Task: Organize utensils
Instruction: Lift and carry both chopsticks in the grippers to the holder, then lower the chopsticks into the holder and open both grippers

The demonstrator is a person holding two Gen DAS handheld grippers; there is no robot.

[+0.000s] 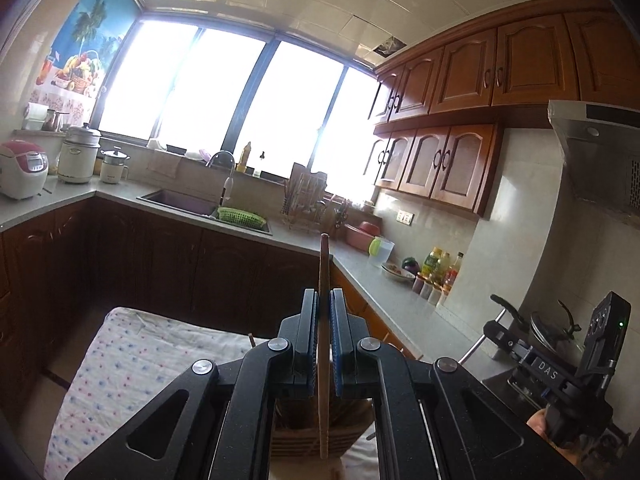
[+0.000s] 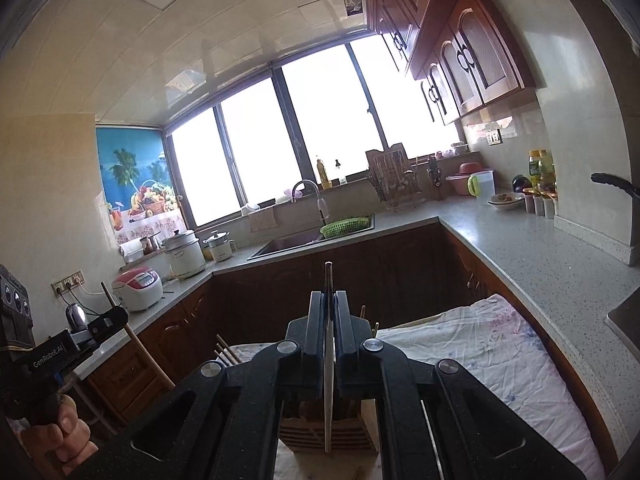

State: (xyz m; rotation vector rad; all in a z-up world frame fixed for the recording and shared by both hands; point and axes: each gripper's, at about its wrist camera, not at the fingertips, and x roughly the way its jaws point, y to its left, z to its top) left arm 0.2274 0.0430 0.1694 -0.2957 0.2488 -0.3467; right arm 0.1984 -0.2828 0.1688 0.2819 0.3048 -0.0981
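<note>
Both tools clamp chopsticks, left [image 1: 323, 308] wooden [image 1: 324, 360], right [image 2: 329, 308] pale [image 2: 329, 380], above a slatted wooden holder [image 2: 328, 432].

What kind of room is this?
A home kitchen, most likely: a sink with a faucet under the window, wooden wall cabinets, and a rice cooker on the countertop.

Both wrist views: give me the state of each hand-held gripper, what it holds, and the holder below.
left hand-held gripper: shut on wooden chopstick, held upright.
right hand-held gripper: shut on pale chopstick, held upright.
wooden utensil holder: upright on the cloth, sticks inside.
</note>
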